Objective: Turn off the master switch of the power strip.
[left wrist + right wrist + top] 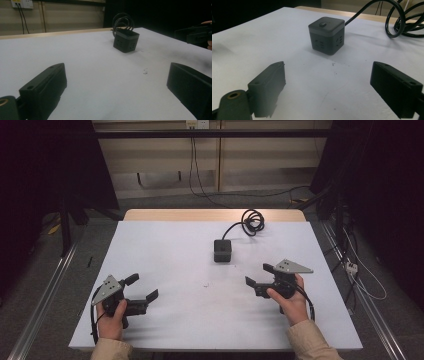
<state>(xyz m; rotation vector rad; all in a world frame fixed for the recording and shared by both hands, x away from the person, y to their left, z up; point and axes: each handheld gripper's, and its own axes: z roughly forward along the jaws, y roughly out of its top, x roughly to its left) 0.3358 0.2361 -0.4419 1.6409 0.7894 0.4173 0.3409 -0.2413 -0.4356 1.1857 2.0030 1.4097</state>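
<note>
The black cube power strip (pixel 222 250) sits around 12 o'clock from table centre, button face up, socket faces sideways. It's a cube, so no real long axis; its cord (pixel 251 221) trails off toward 1 o'clock and coils near the far edge. Loads of bare white table (pixel 165 250) all round it. No readable branding. Left gripper (pixel 142 289) at 8 o'clock and right gripper (pixel 259 274) at 4 o'clock are both gaping wide, holding nothing.
</note>
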